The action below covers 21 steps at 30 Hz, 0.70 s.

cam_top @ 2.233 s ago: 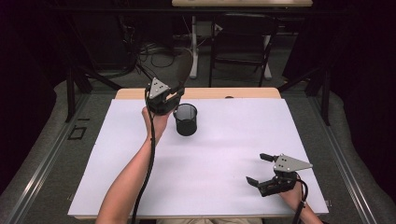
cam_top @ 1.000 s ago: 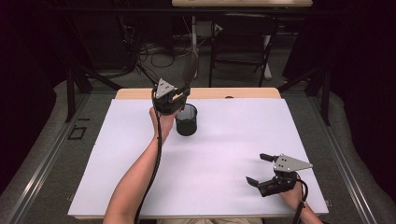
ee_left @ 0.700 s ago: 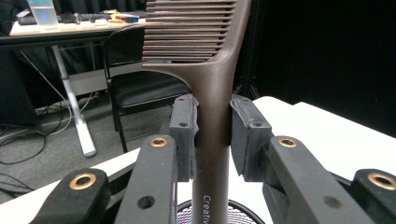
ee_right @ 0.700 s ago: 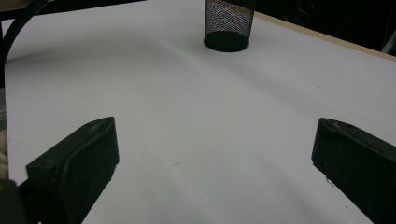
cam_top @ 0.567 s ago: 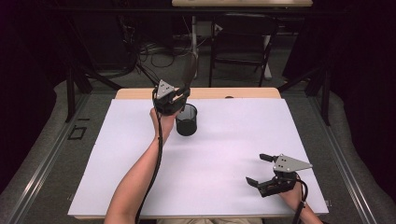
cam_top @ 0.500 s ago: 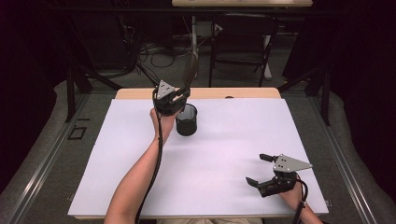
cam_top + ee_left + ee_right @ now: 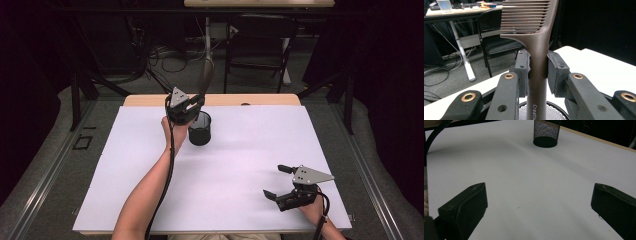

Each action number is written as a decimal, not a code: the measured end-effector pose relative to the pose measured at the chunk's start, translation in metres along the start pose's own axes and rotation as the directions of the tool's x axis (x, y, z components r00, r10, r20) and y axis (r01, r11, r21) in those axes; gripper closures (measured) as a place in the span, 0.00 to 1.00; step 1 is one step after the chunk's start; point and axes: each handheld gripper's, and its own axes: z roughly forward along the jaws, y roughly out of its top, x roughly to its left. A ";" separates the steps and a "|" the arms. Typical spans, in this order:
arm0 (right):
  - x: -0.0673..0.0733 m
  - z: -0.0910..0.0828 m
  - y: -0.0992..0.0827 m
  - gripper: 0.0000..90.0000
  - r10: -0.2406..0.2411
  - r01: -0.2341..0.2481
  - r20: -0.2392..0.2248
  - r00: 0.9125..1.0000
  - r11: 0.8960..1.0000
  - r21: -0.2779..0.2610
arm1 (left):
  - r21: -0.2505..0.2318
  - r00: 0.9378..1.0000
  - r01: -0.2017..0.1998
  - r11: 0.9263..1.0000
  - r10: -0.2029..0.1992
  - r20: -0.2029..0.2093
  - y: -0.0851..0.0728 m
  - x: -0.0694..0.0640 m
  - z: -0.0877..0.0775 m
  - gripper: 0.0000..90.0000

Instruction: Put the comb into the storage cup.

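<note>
The left gripper (image 7: 537, 75) squeezes the brown comb (image 7: 534, 37) standing straight up, right over the black mesh cup (image 7: 200, 128) in the frame's upper middle, while the right gripper (image 7: 281, 181) rests wide open at the lower right.

Even overhead light falls on the white paper-covered table (image 7: 240, 165), bright against a dim, nearly black room. Shadows are soft — a faint one beside the black wire-mesh cup (image 7: 546, 133). In the left gripper view the brown plastic comb (image 7: 537, 50) is sharp, the background softer — no glare.
</note>
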 end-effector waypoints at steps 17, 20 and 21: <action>0.000 -0.001 0.000 0.00 0.000 0.000 0.005 1.000 1.000 -0.001 | 0.029 1.000 -0.011 1.000 0.011 0.011 -0.005 0.001 0.004 0.81; 0.000 -0.001 0.000 0.00 -0.001 0.001 0.004 1.000 1.000 -0.002 | 0.032 1.000 -0.015 0.999 0.014 0.012 -0.007 0.002 0.004 0.81; 0.000 -0.001 0.000 0.00 0.000 0.000 0.004 1.000 1.000 -0.002 | 0.035 1.000 -0.016 0.999 0.015 0.012 -0.007 0.002 0.004 0.81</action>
